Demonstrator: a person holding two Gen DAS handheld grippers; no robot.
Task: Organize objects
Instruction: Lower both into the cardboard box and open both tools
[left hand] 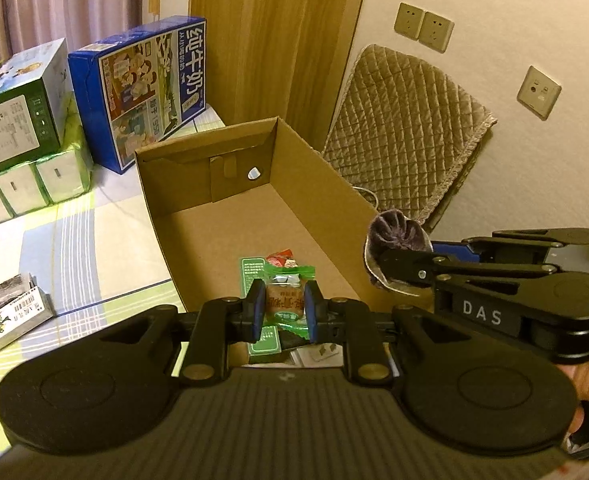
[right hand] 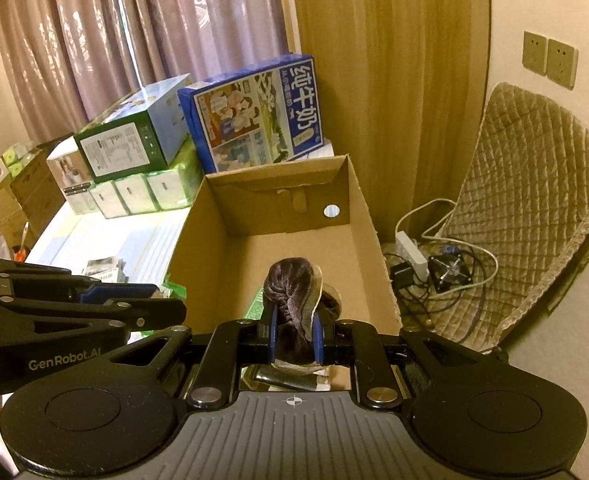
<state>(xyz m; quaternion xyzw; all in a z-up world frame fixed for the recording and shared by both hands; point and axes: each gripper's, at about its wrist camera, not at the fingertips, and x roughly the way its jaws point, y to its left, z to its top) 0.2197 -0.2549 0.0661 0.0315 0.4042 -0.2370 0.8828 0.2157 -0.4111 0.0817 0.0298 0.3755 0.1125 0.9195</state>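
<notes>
Cardboard box: open before you on the striped table
Your left gripper: clamps a green-wrapped snack over the box
Your right gripper: pinches a dark velvet scrunchie above it

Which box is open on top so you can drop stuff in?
The plain brown cardboard box below both tools. Its top is open and snacks already lie inside. The blue milk box and green box behind it are closed and printed.
</notes>
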